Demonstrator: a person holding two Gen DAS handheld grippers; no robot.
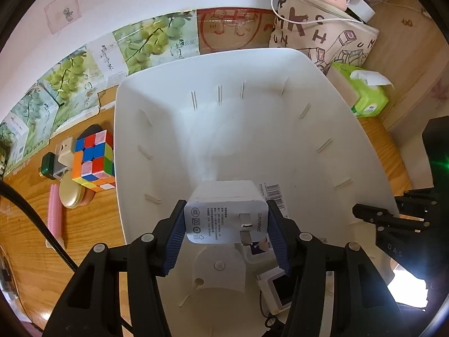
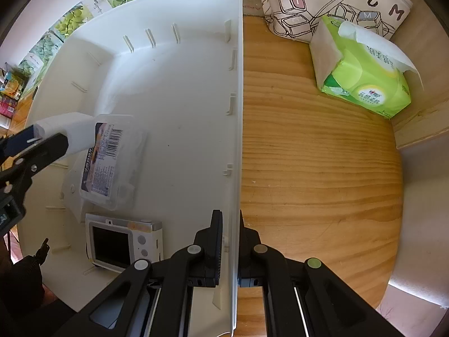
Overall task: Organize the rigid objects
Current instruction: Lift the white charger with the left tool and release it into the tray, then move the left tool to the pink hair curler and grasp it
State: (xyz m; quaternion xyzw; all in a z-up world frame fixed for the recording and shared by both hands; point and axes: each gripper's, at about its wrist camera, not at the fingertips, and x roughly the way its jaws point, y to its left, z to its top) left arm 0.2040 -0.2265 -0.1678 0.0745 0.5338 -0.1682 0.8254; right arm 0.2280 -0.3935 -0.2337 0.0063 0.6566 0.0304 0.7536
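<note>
With the right claw (image 2: 228, 241) clamped on the white plastic bin's (image 2: 235, 90) right wall and the left claw (image 1: 226, 226) pinching a white rectangular charger (image 1: 224, 213) above its interior, a careless drop could strike the clear labelled box (image 2: 109, 163) or the white camera (image 2: 123, 245).

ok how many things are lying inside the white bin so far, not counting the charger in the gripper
2: a clear plastic box with a barcode label mid-floor of the white bin, and a small white camera nearer the grippers. More may be hidden.
</note>
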